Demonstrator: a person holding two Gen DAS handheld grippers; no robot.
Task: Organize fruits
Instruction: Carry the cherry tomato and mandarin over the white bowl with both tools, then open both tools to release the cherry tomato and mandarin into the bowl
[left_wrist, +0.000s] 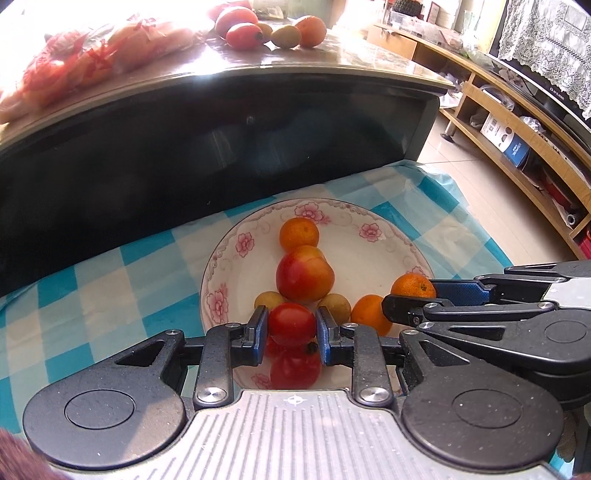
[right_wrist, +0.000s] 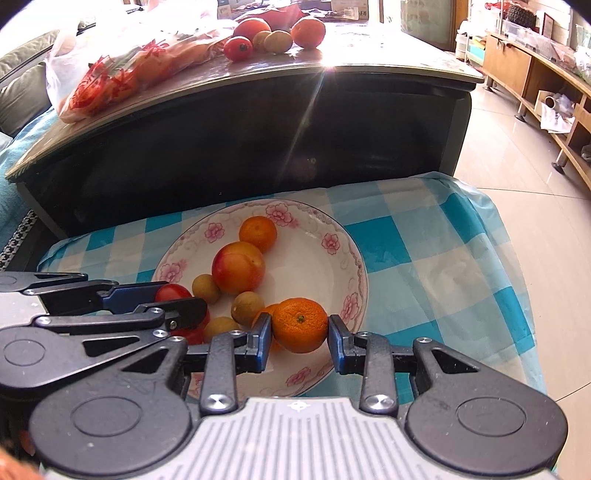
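Note:
A flowered white plate (left_wrist: 236, 258) (right_wrist: 317, 266) lies on a blue checked cloth. It holds a peach (left_wrist: 304, 273) (right_wrist: 238, 267), an orange (left_wrist: 298, 233) (right_wrist: 258, 233), small tan longans (left_wrist: 335, 307) (right_wrist: 247, 308), a second tomato (left_wrist: 295, 371) and another orange (left_wrist: 371, 314). My left gripper (left_wrist: 291, 328) is shut on a red tomato (left_wrist: 291, 323) (right_wrist: 171, 293) just above the plate's near side. My right gripper (right_wrist: 300, 330) is shut on an orange (right_wrist: 301, 325) (left_wrist: 413, 286) over the plate's near right part. Both grippers sit side by side.
Behind the plate rises a dark table (left_wrist: 221, 147) (right_wrist: 258, 140) whose top carries more tomatoes, longans and an orange (left_wrist: 310, 31) (right_wrist: 308, 32) and a plastic bag (left_wrist: 92, 62) (right_wrist: 122, 70). Tiled floor and wooden shelving (left_wrist: 517, 147) lie to the right.

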